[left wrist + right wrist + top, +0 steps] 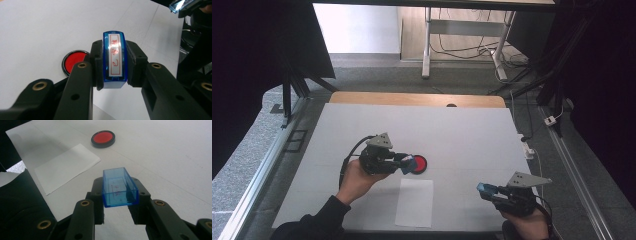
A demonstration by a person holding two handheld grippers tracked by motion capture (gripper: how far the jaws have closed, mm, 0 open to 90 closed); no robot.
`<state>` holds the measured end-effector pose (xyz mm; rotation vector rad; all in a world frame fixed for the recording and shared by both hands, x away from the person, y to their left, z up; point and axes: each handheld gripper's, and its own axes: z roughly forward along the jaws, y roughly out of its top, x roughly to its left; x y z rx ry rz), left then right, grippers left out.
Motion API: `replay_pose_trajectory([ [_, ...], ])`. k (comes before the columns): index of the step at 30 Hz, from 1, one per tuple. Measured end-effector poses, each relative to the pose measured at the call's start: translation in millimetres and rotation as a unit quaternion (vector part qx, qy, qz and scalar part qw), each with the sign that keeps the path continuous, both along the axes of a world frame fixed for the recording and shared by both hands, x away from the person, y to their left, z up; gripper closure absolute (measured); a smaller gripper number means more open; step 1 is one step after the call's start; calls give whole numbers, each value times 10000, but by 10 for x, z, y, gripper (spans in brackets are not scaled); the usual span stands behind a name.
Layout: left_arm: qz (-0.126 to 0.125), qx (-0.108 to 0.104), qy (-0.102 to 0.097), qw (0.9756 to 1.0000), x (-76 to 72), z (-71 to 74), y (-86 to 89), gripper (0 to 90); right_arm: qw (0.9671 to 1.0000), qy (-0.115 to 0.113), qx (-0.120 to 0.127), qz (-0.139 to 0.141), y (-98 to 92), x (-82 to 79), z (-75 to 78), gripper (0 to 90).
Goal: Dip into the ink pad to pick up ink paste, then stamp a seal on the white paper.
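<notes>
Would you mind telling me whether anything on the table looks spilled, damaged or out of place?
Nothing stands out. The red ink pad sits open and clean on the table, and the white paper slip lies flat near the front edge, unmarked.

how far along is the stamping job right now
Done: the blue cap is off and held in the right gripper. In hand: the left gripper grips the blue stamp close beside the open red ink pad; whether it has been inked I cannot tell. Left: the white paper slip looks blank, so stamping it and recapping probably remain.
</notes>
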<state>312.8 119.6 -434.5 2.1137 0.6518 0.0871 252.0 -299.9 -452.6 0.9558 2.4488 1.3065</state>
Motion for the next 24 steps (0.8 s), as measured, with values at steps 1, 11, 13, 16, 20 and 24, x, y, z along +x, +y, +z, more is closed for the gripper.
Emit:
replay_pose_trajectory([
  [1,4,-5,8,10000,-20,1,5,699,10000,3,-1,-2,-1,0,0,687],
  [11,-49,-47,67,10000,-148,1,31,700,10000,-3,10,-9,3,2,2,686],
  [13,-65,-40,87,9999,-171,-4,21,700,10000,4,23,-8,-2,1,3,686],
  [16,-91,-13,113,9999,-198,-20,0,700,10000,0,9,-18,-3,-1,5,687],
  [20,-114,46,164,9998,-222,-56,-36,700,10000,-5,3,-5,-1,-1,5,687],
  [24,-111,85,239,9996,-230,-93,-73,700,10000,-7,21,11,-1,-1,4,687],
])
